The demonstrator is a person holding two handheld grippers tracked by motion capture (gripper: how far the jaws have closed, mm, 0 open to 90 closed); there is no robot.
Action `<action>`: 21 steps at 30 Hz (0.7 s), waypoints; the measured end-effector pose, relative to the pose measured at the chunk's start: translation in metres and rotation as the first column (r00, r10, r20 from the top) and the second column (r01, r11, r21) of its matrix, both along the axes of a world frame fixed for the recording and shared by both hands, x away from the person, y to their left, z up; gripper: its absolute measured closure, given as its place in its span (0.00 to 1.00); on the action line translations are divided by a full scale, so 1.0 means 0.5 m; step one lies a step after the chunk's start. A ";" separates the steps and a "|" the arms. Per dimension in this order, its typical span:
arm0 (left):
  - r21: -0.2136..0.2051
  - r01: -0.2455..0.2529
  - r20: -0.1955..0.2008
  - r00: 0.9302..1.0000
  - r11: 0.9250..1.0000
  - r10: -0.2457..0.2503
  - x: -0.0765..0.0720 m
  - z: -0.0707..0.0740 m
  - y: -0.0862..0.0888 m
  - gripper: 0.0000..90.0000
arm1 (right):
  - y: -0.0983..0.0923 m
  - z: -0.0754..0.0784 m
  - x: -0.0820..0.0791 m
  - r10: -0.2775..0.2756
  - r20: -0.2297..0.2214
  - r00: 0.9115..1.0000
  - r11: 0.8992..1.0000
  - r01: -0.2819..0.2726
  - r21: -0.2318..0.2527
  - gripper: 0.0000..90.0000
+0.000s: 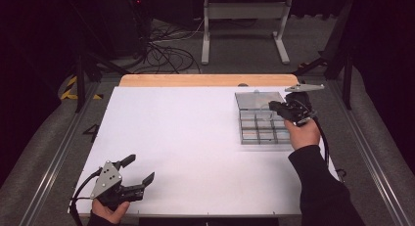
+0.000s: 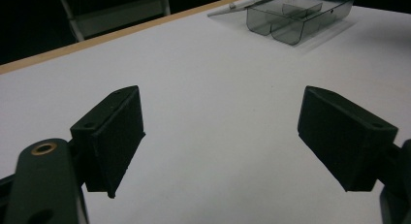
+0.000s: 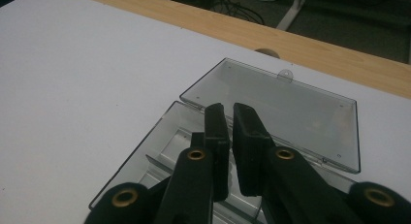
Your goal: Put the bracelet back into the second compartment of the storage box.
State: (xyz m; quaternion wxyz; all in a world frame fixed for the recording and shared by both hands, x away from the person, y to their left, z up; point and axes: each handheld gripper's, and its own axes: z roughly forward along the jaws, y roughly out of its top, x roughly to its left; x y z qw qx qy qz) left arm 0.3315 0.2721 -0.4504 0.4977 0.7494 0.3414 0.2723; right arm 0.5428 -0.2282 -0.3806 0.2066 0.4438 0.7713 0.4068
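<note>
Currently the clear smoke-grey plastic compartment box (image 1: 259,125) sits at the right of the white table top (image 1: 186,138) in the high view, its flat hinged lid (image 3: 286,103) thrown fully open and lying on the far side, toward the light wooden table edge (image 1: 195,80). The right gripper (image 3: 231,151) hovers over the box's divided tray with its jaws nearly pressed together, a thin slit between them; whether anything small sits in that slit cannot be told. The left gripper (image 1: 139,174) rests at the lower left of the high view, jaws spread wide and empty, well apart from the box. Risks, as judged: the box is light and unanchored, so a downward or sideways push from the right gripper could slide it or tip the tray; catching a divider wall could drag the whole box; pressing the open lid could strain the hinge. Orientation: tray and lid together run long toward the far edge; the hinge line runs left-right across the frame, opening upward.
</note>
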 end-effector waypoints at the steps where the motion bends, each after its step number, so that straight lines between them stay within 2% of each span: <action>1: 0.002 0.000 0.000 1.000 1.000 0.000 0.000 0.000 0.000 0.19 | 0.000 -0.002 0.002 -0.004 -0.005 1.000 1.000 0.004 0.003 0.95; 21: 0.004 0.000 0.002 1.000 1.000 0.000 0.000 0.000 0.001 0.19 | 0.007 -0.047 0.034 -0.055 -0.047 0.997 0.998 0.057 0.027 0.95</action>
